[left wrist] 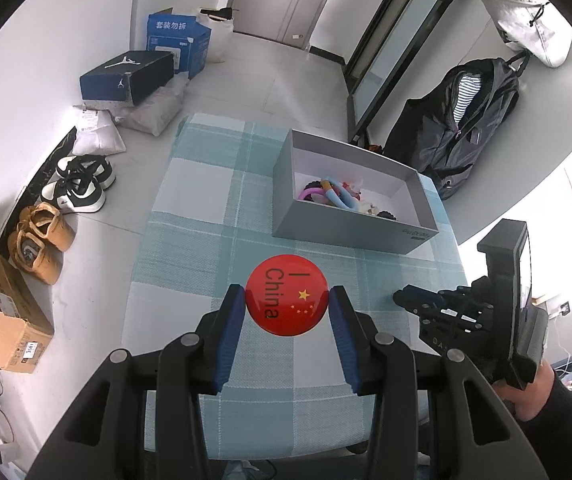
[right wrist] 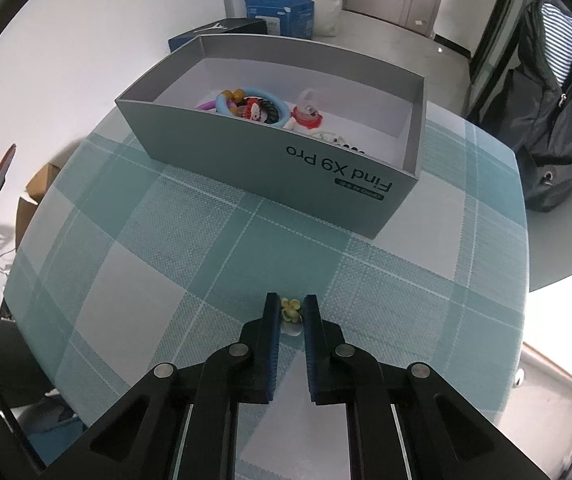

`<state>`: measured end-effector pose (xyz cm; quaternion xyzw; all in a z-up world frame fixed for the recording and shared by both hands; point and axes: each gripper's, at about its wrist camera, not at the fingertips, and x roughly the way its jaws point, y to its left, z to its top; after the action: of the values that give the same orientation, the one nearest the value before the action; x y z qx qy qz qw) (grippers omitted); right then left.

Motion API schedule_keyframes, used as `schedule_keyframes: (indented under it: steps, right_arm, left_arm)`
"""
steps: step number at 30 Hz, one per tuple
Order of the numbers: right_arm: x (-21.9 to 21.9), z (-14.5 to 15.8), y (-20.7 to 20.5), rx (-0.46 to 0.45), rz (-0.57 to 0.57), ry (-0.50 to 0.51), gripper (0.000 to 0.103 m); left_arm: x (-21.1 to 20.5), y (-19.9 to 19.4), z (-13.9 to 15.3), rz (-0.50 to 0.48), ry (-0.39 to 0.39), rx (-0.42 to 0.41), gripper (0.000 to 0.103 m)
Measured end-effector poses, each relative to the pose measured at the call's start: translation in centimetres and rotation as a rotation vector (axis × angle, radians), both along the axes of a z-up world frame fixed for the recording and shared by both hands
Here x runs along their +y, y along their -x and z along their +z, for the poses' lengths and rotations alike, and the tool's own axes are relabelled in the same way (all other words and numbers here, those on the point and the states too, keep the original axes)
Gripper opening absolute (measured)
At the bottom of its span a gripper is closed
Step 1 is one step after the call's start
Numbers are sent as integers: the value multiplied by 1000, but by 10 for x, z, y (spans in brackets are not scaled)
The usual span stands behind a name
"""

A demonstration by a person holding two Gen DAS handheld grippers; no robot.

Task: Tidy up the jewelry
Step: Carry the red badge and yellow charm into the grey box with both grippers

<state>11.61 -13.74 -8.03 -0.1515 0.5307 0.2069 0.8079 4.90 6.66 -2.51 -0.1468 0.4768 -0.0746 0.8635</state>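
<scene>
A round red badge (left wrist: pixel 286 300) printed "I China" sits between the blue pads of my left gripper (left wrist: pixel 287 293), which is shut on its edges just above the teal plaid tablecloth (left wrist: pixel 206 240). My right gripper (right wrist: pixel 290 300) points down at the cloth. Its pads are shut on a small yellow flower-shaped piece (right wrist: pixel 290 309) that rests on the cloth. In the left wrist view the right gripper (left wrist: pixel 399 298) is at the table's right side. Beyond both stands an open grey box (right wrist: pixel 266 160) that holds several colourful rings and hair ties (right wrist: pixel 252 108).
The table's edges (right wrist: pixel 519 240) are close on the left and right. On the floor to the left lie shoes (left wrist: pixel 42 240), a cardboard box (left wrist: pixel 2 312) and shoe boxes (left wrist: pixel 126 76). A dark backpack (left wrist: pixel 457 128) leans against the wall to the right.
</scene>
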Motion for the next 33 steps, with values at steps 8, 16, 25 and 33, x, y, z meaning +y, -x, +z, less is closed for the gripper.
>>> schedule_keyframes:
  steps: [8,16,25,33]
  right_arm:
    - [-10,10,-5,0,-25,-43,10]
    - [-25,38,-12,-19,-70,-183,10]
    - [-28,84,-23,-72,-66,-341,10]
    - [-29,103,-55,-98,-65,-417,10]
  left_arm:
    - [-10,-5,1,-16,-8,0,38]
    - [-22,-12,9,-28,0,-10,38]
    - [-35,-38,25,-55,-43,-26,38]
    - [-39,-70,39,-72,24,-5,38]
